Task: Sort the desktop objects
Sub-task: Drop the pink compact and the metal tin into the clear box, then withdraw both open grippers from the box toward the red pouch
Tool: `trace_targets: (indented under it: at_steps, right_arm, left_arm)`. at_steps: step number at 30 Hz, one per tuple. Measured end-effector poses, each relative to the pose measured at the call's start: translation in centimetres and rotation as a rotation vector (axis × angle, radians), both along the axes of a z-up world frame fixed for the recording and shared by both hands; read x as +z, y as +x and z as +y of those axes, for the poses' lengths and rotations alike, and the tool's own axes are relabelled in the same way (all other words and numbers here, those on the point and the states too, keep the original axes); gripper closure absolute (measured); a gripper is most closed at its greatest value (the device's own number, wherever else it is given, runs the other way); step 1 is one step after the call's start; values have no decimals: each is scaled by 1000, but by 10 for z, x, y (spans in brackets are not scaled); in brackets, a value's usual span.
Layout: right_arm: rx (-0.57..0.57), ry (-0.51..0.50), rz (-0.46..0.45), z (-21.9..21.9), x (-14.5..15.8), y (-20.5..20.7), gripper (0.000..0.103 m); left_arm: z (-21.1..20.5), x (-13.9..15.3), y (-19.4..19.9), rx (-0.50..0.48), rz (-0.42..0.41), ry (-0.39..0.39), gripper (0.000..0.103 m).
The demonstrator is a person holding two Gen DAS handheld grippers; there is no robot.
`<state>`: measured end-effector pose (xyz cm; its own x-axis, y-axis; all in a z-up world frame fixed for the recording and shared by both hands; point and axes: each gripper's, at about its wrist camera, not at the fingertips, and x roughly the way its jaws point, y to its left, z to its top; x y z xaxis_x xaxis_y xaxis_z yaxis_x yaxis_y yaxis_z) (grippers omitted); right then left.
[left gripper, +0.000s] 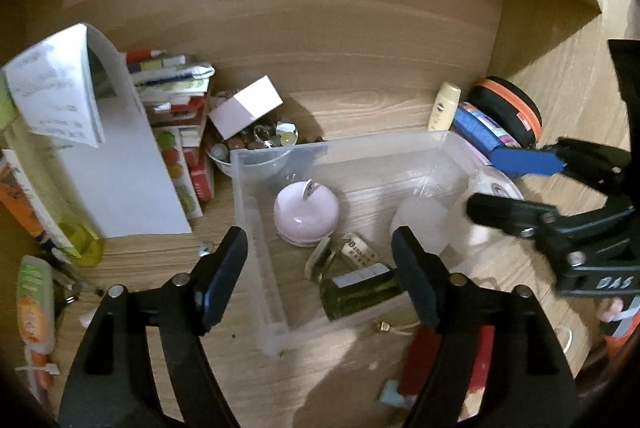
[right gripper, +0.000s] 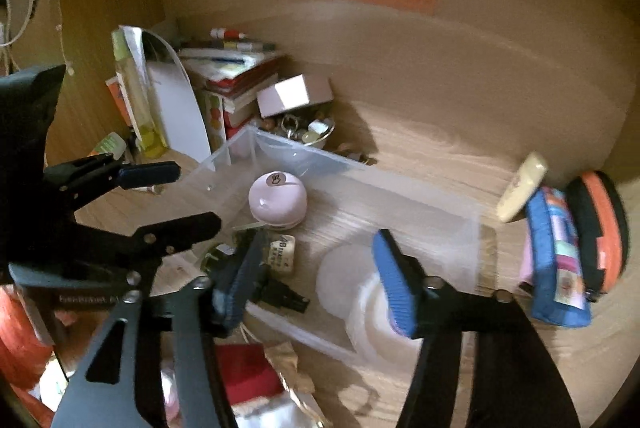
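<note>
A clear bin (left gripper: 280,156) sits mid-desk and holds a pink round case (left gripper: 306,218), a dark green bottle (left gripper: 360,292) lying on its side at the near wall, a small labelled item (left gripper: 358,248) and a pale translucent lump (left gripper: 424,220). The left gripper (left gripper: 320,276) hangs wide open over the bin's near-left corner, holding nothing; its jaws straddle the bin wall, one outside and one beside the bottle's end. The right gripper (right gripper: 316,284) is also spread wide and empty, over the bin's right end, just above a white plate (right gripper: 384,324) outside it. The bottle looks like glass: probably heavy for its size, hard, smooth and prone to roll, so a grip across its body near the middle seems safer than the tip. The pink case appears light and rigid, but its domed top may slip; its flat sides suit the pads better. The bin itself looks thin and flexible.
</note>
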<state>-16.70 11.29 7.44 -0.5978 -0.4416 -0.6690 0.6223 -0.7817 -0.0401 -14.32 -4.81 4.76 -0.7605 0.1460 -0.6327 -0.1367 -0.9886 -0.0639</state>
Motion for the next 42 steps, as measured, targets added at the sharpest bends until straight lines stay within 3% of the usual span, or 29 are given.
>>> trace_targets:
  at_steps: [5,13,17,19,23,33,36,42]
  right_arm:
    - [-18,-19,46,19,11,22,31]
    - [-44,-38,52,46,7,48,30]
    - [-71,-39,33,61,-2,56,30]
    - [-82,-38,18,68,-8,57,30]
    - [-103,-34,-18,79,-20,58,30]
    - [-72,-48,-96,98,-42,77,30]
    - [-54,-63,-118,102,-47,83,21]
    - [-98,-44,-117,112,-57,84,20]
  left_arm:
    - [-4,3,17,-3,-17,-1,25]
    - [-2,0,45,4,-39,-27,24]
    - [11,-6,58,-30,-58,-39,22]
    - [20,-9,64,-54,-61,-44,14]
    - [44,-17,73,-110,-73,-85,13]
    - [85,-40,63,-189,-141,-146,13]
    - [90,-48,52,-193,-176,-156,13]
    - [82,-54,34,-165,-227,-94,13]
